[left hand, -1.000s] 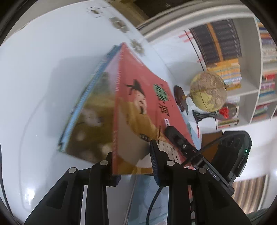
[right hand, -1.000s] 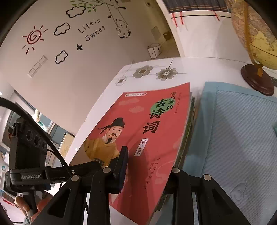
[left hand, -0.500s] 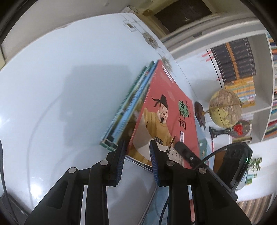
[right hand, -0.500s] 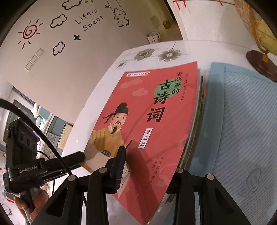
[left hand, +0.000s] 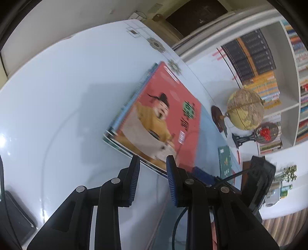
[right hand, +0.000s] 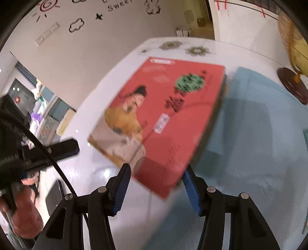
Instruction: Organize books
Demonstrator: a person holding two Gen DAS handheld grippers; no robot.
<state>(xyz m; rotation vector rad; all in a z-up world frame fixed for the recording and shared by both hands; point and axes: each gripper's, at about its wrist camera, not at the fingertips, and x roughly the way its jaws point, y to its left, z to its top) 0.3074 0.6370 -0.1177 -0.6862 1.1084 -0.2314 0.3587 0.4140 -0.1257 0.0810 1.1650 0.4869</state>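
On the beige wall (right hand: 100, 34) in the right wrist view, black sticker letters (right hand: 119, 4) read "Swee", the rest being cut off by the edge of the picture. Beside them are only drawings, a red sun and black clouds, without words.

The red book cover with a man in a yellow robe (right hand: 165, 115) carries dark Chinese characters, a green round patch and a small white label, but all of it is too blurred to read. In the left wrist view the same cover (left hand: 165, 117) is blurred too. The spines on the white bookshelf (left hand: 288, 107) are too small to read.
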